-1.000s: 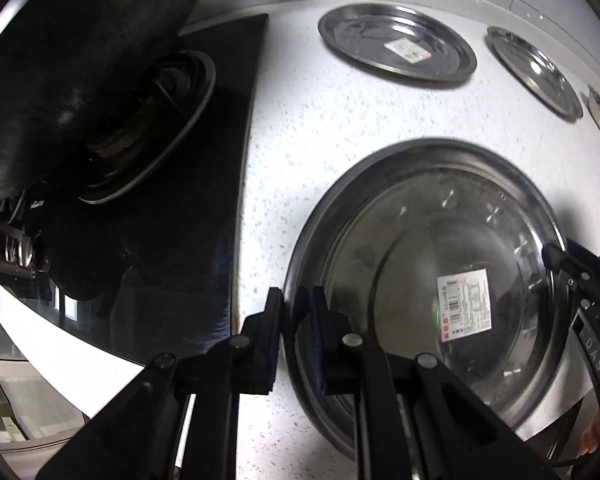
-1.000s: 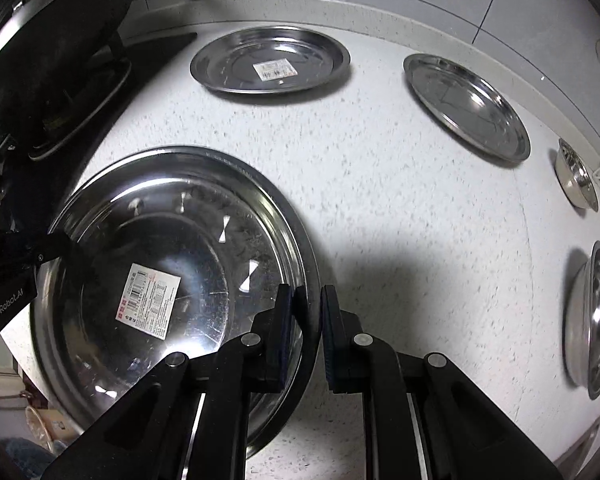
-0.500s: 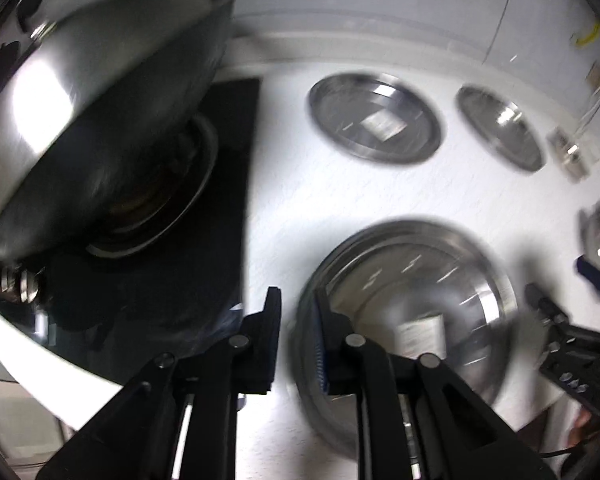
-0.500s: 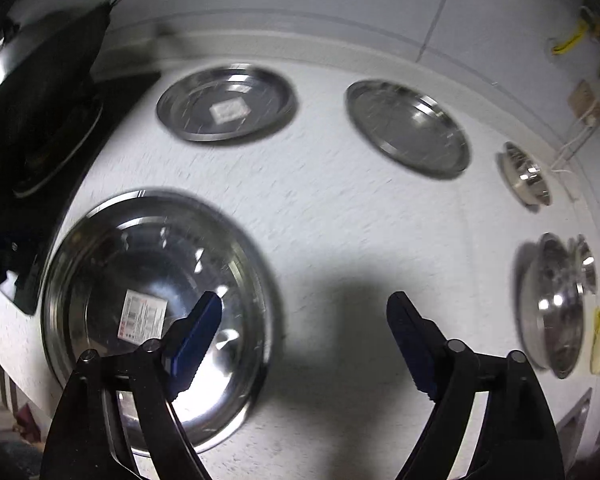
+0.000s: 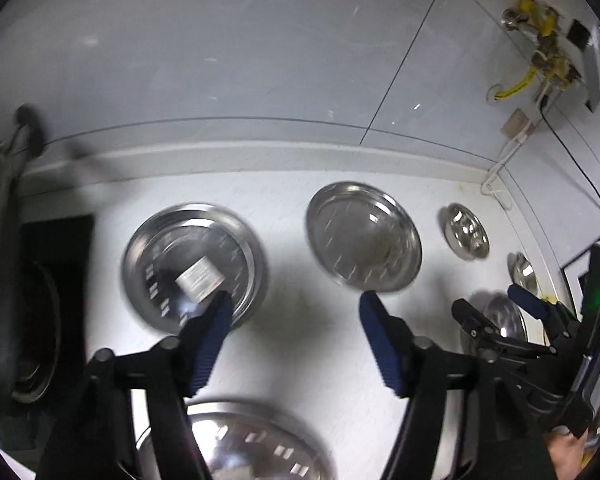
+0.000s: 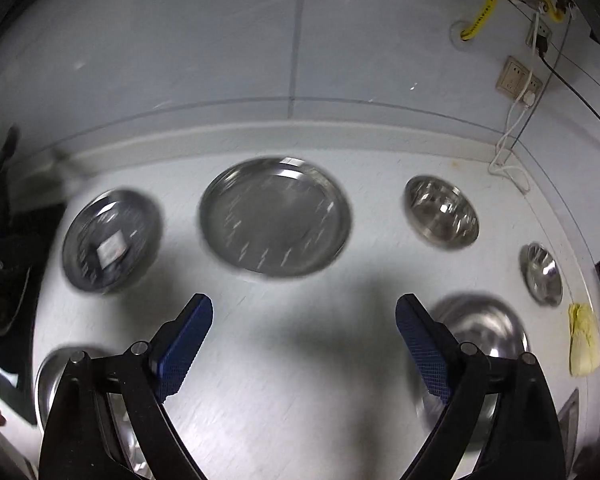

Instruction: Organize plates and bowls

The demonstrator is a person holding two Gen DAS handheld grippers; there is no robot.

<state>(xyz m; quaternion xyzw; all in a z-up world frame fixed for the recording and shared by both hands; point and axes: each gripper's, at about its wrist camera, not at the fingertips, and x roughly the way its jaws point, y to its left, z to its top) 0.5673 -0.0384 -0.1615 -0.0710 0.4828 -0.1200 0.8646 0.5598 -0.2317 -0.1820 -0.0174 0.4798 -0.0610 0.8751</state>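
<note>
Plates and bowls lie spread over my white desk (image 6: 300,380). Both my left gripper (image 5: 294,312) and right gripper (image 6: 304,316) have just been opening; their fingers stand spread, nothing between them. Beyond them sit a labelled plate (image 5: 194,264), a plain plate (image 6: 274,216) and small bowls (image 6: 442,212). The large steel basin (image 5: 236,448) lies below my left fingers.

Decent bare patch of countertop (image 6: 300,360) in the middle; the labelled plate (image 6: 110,242), plain plate (image 6: 276,216) and small bowls (image 6: 442,212) line the back wall. Big plate (image 6: 56,376) blocks near left, big bowl (image 6: 484,332) crowds near right; stove (image 5: 40,320) walls off far left.
</note>
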